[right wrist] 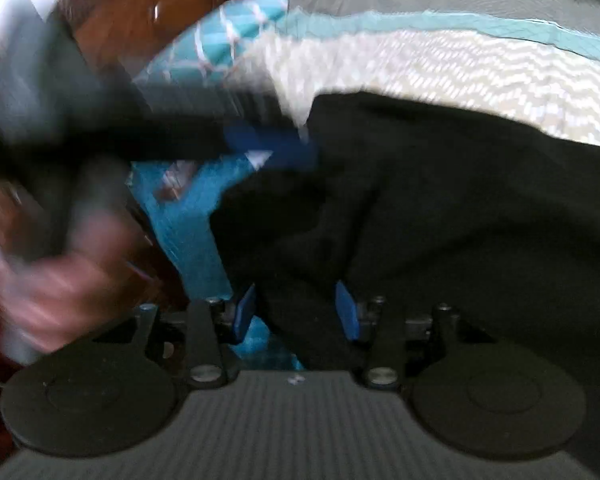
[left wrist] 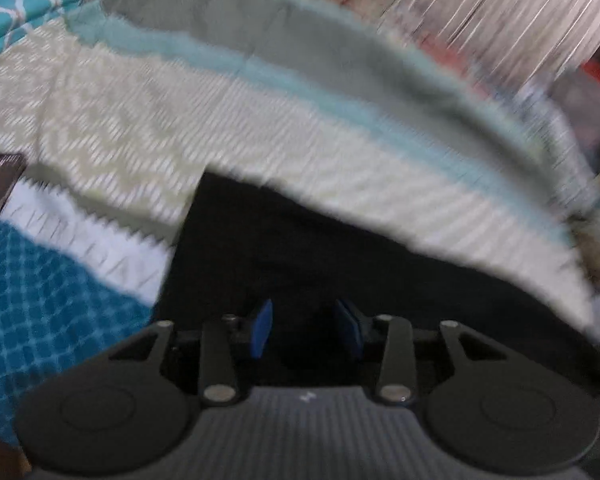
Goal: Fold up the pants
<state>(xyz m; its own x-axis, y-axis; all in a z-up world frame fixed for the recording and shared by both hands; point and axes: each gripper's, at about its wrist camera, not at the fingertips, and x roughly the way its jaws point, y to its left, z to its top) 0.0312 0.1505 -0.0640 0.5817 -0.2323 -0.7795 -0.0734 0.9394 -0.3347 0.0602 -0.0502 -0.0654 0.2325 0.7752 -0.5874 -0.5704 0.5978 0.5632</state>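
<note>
Pants [left wrist: 320,240] on bedspread [left wrist: 120,120]

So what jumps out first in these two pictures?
A heap of black pants fills the middle, lying on a bedspread with cream zigzags and teal bands. In the right view, the right gripper has black cloth between its blue fingers, and the left gripper reaches in from the left.

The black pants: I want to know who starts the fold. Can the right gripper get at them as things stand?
Probably yes. The right gripper is open with the black pants already bunched between its blue fingers, nothing in between. The left gripper is at the far edge, apart.
</note>
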